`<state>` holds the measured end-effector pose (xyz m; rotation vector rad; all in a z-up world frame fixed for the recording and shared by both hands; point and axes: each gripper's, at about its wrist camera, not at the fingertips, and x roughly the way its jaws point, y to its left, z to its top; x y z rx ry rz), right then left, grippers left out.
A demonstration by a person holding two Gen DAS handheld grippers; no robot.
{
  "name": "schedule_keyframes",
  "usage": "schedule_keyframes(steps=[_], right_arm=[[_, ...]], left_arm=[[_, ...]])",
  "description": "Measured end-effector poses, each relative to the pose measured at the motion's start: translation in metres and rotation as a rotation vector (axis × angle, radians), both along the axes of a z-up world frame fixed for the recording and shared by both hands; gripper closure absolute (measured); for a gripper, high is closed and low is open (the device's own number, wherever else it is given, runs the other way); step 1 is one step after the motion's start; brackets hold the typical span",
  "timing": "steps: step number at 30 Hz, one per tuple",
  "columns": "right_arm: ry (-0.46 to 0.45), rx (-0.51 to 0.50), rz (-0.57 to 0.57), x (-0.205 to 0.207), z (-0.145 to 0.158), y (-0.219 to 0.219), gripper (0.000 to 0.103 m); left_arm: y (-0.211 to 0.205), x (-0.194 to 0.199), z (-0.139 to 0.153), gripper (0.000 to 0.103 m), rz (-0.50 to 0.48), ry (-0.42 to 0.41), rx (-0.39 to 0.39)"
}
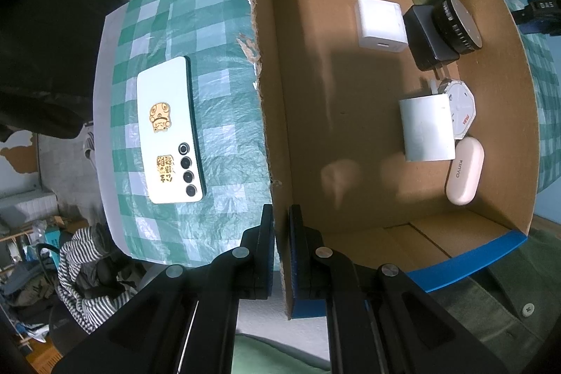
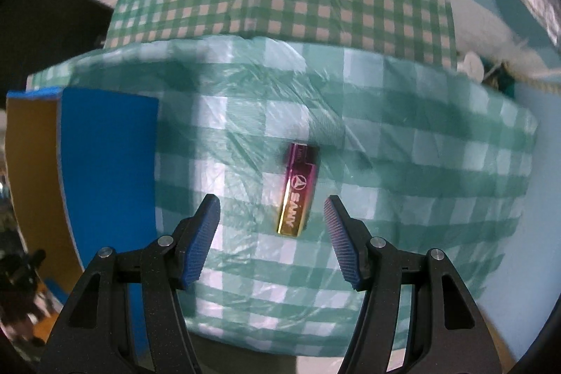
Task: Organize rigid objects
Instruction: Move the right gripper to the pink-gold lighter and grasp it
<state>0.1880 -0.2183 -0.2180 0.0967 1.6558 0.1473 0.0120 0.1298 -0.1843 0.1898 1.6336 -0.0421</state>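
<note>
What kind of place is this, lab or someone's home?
Probably a home: a table under a checked plastic cloth, striped clothing heaped on the floor, and a cardboard box of chargers and small gadgets.

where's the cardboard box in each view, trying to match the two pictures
Left wrist view: the cardboard box fills the right half, open top toward the camera, with the left gripper shut on its near wall.
Right wrist view: only a blue outer wall and a strip of brown inside show at the left edge.
Shared landmark: the green checked tablecloth under the box.
</note>
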Motion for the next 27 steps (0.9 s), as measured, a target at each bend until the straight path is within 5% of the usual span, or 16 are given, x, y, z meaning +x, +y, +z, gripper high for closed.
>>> schedule_keyframes(steps=[8,16,27], right_arm=[[0.027,-0.038,-0.047,0.003,-0.027,-0.004,0.041],[0.032,-0.055,-0.062,-0.001,-0.041,-0.003,0.07],[0.011,-0.097,-0.004,-0.006,-0.042,0.0,0.081]], left_arm=[[0.002,0.0,0.001,0.096,0.002,-0.001,-0.003],[0.003,0.0,0.001,0.096,0.006,0.001,-0.006],[0.002,0.001,-0.002,0.096,0.001,0.006,-0.003]])
